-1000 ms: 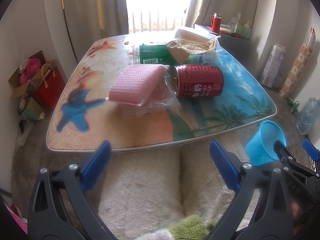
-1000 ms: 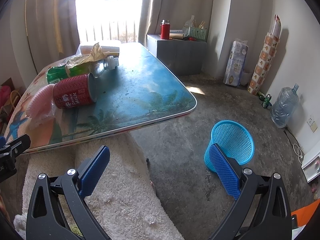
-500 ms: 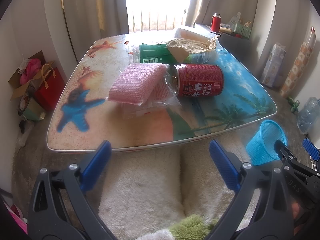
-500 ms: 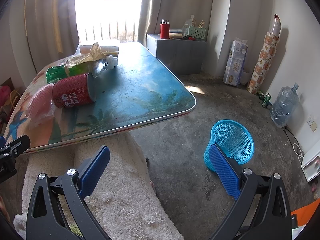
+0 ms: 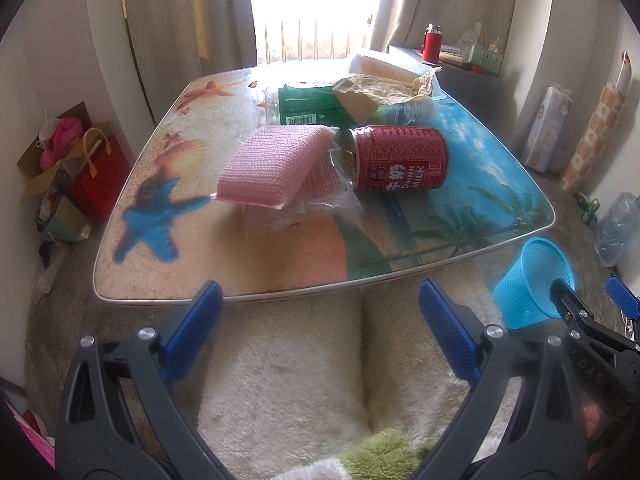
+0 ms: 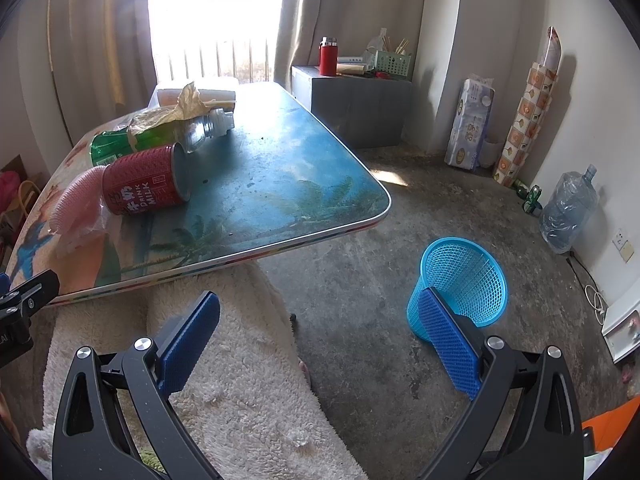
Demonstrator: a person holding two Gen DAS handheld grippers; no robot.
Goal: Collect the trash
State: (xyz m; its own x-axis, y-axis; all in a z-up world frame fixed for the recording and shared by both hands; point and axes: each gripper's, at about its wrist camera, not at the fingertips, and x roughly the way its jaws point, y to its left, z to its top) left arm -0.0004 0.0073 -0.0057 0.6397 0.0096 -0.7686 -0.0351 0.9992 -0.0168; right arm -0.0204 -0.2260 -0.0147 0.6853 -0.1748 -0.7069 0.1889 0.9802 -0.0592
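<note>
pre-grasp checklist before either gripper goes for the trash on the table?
1. Left gripper open and holding nothing: ok.
2. Right gripper open and holding nothing: ok.
3. Red milk can on its side, top unobstructed: ok.
4. Pink sponge in its clear wrapper leans against the can; lifting one alone: not ok.
5. Blue basket upright on the floor, mouth unobstructed: ok.
6. Can drained: cannot tell.
</note>
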